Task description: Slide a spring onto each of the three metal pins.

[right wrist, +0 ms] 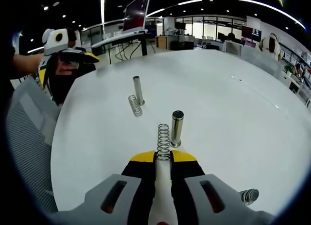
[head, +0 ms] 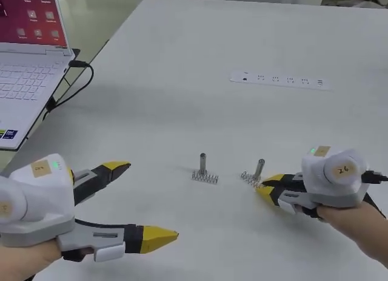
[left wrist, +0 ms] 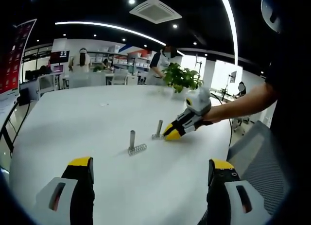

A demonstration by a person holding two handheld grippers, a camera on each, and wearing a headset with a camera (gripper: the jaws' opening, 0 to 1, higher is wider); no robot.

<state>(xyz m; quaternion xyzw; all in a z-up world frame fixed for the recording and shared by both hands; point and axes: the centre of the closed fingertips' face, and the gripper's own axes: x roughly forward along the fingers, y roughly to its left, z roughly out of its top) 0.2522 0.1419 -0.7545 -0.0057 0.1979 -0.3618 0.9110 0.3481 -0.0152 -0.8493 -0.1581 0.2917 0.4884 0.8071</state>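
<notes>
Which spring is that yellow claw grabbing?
The spring beside the nearer pin, its end between the right gripper's tips; the other spring lies free by the farther pin.

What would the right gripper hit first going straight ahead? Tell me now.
First the spring, whose near end sits between the jaws of the right gripper; a metal pin stands just right of that line, possibly grazed next; depth is unclear.

Laptop [head: 27,68] running off the left edge, spring [right wrist: 164,136] disappearing between the jaws of the right gripper [right wrist: 164,158], metal piece [right wrist: 249,196] peeking past its body, too small to identify.
</notes>
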